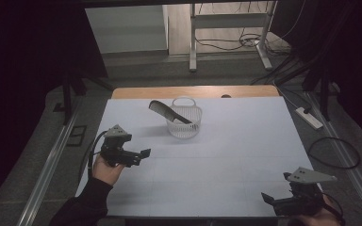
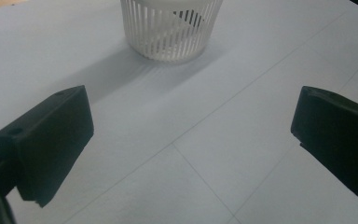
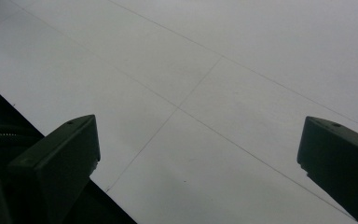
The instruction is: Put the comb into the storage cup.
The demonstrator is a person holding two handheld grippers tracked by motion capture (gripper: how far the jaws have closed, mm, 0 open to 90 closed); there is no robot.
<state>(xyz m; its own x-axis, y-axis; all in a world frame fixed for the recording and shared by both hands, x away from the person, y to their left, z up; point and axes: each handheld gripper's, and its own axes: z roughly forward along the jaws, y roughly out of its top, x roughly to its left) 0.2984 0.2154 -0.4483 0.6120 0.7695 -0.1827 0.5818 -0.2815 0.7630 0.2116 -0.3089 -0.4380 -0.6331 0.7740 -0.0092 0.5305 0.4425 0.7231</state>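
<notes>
White plastic makes up the little basket, which has thin slats all around and a loop handle at the back. It stands upright on the white table cover, near the far middle of the table. A black comb leans in it, one end down inside the basket and the other end sticking out over the rim toward the left (you can see a dark bit of it through the slats in the left gripper view).

The left gripper is held in a hand over the left side of the table, near the basket but not touching it. It points toward the basket. Its two black jaws are spread wide with nothing between them.

The right gripper is down at the near right corner, well apart from the basket. Its jaws are spread wide too, and they hold nothing. Under them is just the white cover and its near edge.
</notes>
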